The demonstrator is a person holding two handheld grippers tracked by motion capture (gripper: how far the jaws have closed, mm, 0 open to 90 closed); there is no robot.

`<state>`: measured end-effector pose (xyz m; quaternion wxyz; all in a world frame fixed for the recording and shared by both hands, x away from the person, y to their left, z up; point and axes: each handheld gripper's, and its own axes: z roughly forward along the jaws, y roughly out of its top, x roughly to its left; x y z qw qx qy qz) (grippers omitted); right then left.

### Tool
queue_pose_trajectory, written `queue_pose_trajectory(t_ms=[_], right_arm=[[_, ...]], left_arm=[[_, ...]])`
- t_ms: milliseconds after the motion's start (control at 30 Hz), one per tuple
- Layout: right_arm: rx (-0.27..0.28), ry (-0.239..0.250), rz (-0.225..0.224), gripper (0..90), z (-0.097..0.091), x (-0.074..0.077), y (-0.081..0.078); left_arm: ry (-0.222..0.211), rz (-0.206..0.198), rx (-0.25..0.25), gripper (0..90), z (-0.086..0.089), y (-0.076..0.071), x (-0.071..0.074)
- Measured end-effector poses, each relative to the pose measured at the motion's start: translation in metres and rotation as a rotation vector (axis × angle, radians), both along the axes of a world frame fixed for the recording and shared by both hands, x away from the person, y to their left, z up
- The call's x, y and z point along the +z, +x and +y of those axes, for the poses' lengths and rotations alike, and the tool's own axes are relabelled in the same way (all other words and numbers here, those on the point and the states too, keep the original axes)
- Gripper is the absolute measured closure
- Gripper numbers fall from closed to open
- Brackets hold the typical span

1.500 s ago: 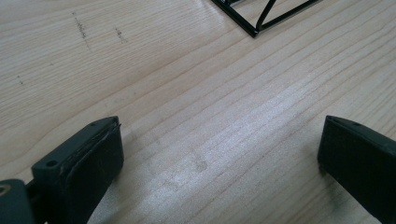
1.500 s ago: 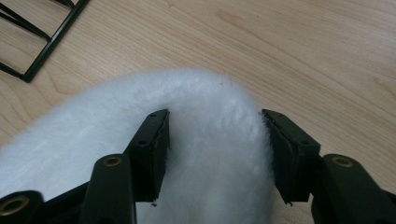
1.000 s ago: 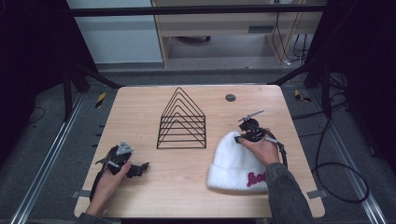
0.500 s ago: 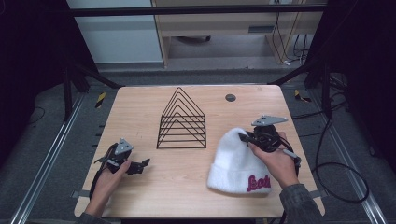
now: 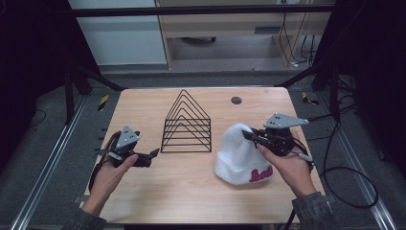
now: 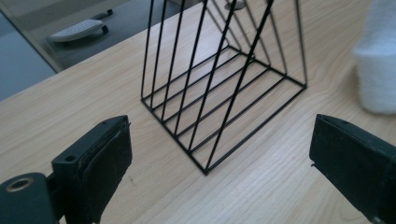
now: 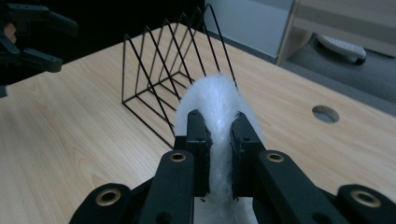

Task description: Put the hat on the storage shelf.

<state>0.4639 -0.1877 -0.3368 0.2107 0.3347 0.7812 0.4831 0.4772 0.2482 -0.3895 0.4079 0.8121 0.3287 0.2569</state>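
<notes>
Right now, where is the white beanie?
In the high view the white beanie sits on the right half of the table, just right of the black wire rack, its top pinched by the right gripper.

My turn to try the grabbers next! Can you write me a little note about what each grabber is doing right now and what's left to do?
Right gripper: shut on the top of the white hat, pinching a fold of it; the hat's lower edge looks to rest on the table.
Left gripper: open, holding nothing, facing the black wire rack.
The rack stands mid-table, left of the hat and apart from it.
Done: hat is gripped.
Left, probably: lift the hat clear and place it, perhaps on the rack; the left gripper could help.
</notes>
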Motion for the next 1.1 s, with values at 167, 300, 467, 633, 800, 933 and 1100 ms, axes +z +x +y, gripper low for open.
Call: queue_pose_trajectory(t_ms=[167,300,467,633,800,933,1100], right_arm=[[0.023,-0.01,-0.034,81.1,0.003,0.017,0.0],[0.016,-0.006,-0.053,81.2,0.005,0.033,0.005],[0.012,-0.022,-0.069,81.2,0.009,0.053,0.013],[0.008,-0.026,-0.09,81.2,0.013,0.07,0.018],[-0.008,-0.011,-0.114,81.2,0.017,0.087,0.027],[-0.019,-0.012,-0.134,81.2,0.022,0.098,0.033],[-0.027,-0.006,-0.159,81.2,0.025,0.112,0.041]], left_arm=[[0.041,-0.033,-0.006,5.4,-0.001,0.003,0.014],[-0.016,-0.022,0.0,5.4,0.004,0.011,0.03],[-0.042,-0.027,-0.009,5.2,0.007,0.018,0.044],[-0.086,-0.013,-0.026,5.3,0.006,0.022,0.054],[-0.084,-0.01,-0.059,5.3,-0.005,0.028,0.067],[-0.069,-0.002,-0.083,5.3,-0.014,0.031,0.069],[-0.038,0.0,-0.109,5.9,-0.026,0.033,0.072]])
